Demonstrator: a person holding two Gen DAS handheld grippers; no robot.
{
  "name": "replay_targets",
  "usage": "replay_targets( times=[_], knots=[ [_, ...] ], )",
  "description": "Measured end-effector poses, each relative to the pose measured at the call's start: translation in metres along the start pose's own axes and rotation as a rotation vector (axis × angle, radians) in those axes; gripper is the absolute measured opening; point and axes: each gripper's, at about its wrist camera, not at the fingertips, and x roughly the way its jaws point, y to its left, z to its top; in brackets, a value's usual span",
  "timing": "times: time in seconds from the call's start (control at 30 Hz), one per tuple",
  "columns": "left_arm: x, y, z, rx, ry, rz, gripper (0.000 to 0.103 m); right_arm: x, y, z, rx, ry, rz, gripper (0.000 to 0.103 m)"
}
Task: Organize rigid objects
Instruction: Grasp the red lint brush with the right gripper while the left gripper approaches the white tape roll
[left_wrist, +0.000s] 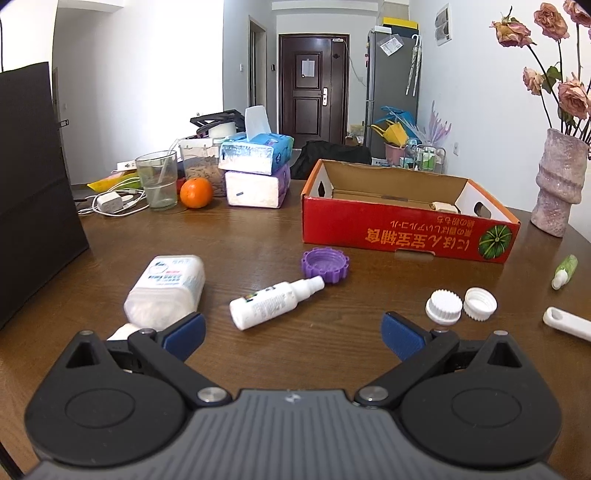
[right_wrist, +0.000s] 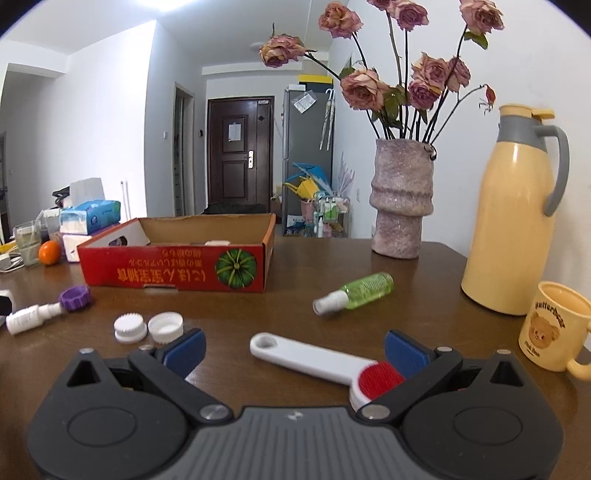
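Here both hand-held grippers, left (left_wrist: 293, 336) and right (right_wrist: 294, 350), hover level over the table (left_wrist: 258, 240), jaws wide apart.

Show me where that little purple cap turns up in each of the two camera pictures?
Left wrist view: the purple cap lies mid-table, just ahead of the open left gripper.
Right wrist view: the cap sits at the far left edge.
Shared landmark: the red cardboard box behind it.

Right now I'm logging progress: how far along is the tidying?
Barely started. The red box holds one small item. Left gripper and right gripper are open, empty. Spray bottle, purple cap, white caps, brush and green bottle remain out.
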Motion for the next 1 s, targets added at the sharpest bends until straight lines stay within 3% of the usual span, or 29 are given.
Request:
replay_targets(
  times=[0.43,1.0],
  knots=[
    [-0.011,0.027,-0.012,-0.006,0.014,0.052,0.103,0.004,-0.038,-0.012,-0.051,0.060,-0.074,0.103],
    [-0.001,0.063,-0.017,-0.018,0.042,0.127,0.103,0.060,-0.064,-0.012,-0.152,0.212,-0.040,0.103]
  ],
)
